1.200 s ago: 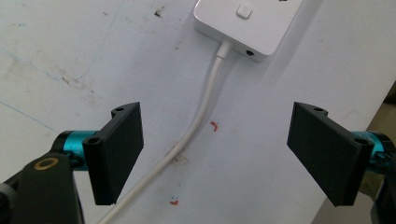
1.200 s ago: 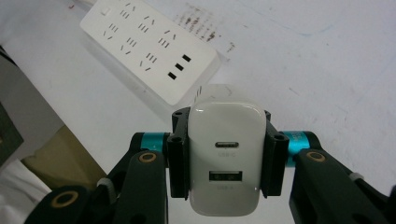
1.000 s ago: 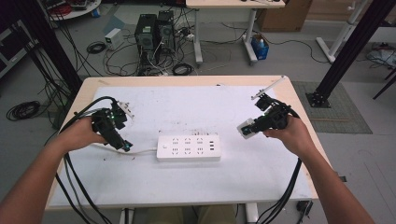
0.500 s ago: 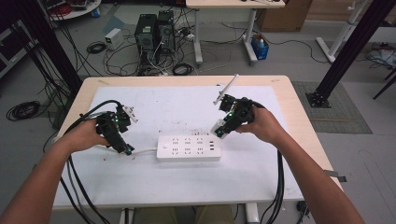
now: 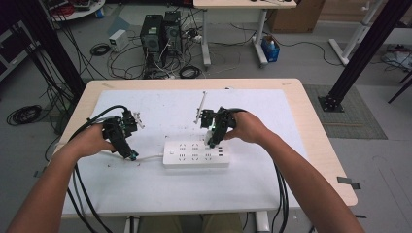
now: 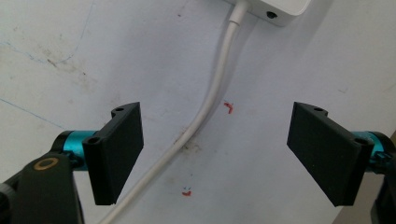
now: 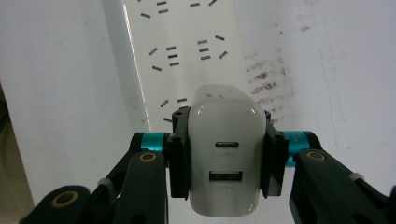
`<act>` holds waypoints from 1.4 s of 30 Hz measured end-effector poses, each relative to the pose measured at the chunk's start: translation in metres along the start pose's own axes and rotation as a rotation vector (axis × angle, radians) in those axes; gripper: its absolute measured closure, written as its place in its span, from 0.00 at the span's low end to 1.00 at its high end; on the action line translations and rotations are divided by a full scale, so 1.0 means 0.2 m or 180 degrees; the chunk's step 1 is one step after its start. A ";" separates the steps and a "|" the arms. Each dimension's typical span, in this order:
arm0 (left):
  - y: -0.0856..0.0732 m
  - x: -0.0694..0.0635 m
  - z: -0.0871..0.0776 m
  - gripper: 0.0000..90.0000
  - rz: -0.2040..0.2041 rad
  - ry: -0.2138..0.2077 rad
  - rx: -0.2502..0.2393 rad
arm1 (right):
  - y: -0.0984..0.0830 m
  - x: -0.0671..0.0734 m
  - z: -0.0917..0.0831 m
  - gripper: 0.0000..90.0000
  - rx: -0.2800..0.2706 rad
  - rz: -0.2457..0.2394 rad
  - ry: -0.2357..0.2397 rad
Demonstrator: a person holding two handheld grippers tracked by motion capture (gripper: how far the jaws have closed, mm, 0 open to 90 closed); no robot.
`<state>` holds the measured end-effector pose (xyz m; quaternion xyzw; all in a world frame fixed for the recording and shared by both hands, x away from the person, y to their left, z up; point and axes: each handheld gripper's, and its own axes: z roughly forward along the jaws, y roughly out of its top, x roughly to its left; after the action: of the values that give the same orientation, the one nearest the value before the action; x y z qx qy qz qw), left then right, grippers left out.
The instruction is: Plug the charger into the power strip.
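Right gripper (image 7: 226, 154): jaws clamped on the two flanks of a white charger (image 7: 227, 154), a rounded block whose rear face, turned toward the gripper's camera, carries two ports, one oval above one rectangular. The charger hangs over the near right end of the white power strip (image 7: 187, 51); whether its prongs touch the strip cannot be told. In the high view this gripper (image 5: 212, 138) points down at the strip's right part, held in the person's right hand (image 5: 248, 127).

Power strip (image 5: 196, 154): flat on the white table (image 5: 160, 189), between the two grippers, socket face up, several rows of socket slots uncovered ahead of the charger.

Left gripper (image 6: 217, 154): jaws apart, nothing between the pads. Beneath and between them runs the strip's white cord (image 6: 205, 112), lying on the table surface; it leaves the strip's end at the top of the left gripper view and curves down past the left jaw. In the high view this gripper (image 5: 127, 151) stands just off the strip's left end, in the left hand (image 5: 92, 141). Small red marks and smudges dot the table near the cord.

Beyond the table: computer towers (image 5: 160, 31) and loose cables on the floor.
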<state>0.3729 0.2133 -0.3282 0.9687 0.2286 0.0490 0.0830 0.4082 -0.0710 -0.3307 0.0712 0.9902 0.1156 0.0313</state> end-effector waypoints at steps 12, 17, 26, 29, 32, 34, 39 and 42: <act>0.00 0.01 0.00 0.21 0.0056 0.0022 -0.0020 | 0.07 0.00 0.12 0.69 0.0256 -0.0361 -0.0013; -0.01 0.01 0.01 0.21 0.0058 0.0028 -0.0036 | 0.09 0.00 0.15 0.69 0.0346 -0.0461 -0.0004; -0.01 0.00 0.03 0.21 0.0104 0.0018 -0.0075 | 0.11 -0.03 0.20 0.69 0.0472 -0.0364 0.0128; -0.02 0.01 0.04 0.21 0.0076 0.0021 -0.0096 | 0.11 -0.04 0.20 0.69 0.0488 -0.0324 0.0177; -0.03 0.01 0.05 0.21 0.0033 -0.0008 -0.0137 | 0.12 -0.06 0.21 0.70 0.0497 -0.0299 0.0238; -0.03 0.02 0.05 0.21 0.0061 -0.0011 -0.0103 | 0.12 -0.06 0.21 0.70 0.0482 -0.0290 0.0245; -0.03 0.01 0.07 0.21 0.0060 -0.0041 -0.0103 | 0.12 -0.04 0.23 0.70 0.0460 -0.0334 0.0196; -0.03 0.01 0.06 0.21 0.0027 -0.0038 -0.0145 | 0.11 -0.02 0.24 0.70 0.0435 -0.0367 0.0124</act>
<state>0.3739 0.2189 -0.3411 0.9678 0.2228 0.0487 0.1062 0.4196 -0.0410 -0.3713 0.0139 0.9987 0.0471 0.0137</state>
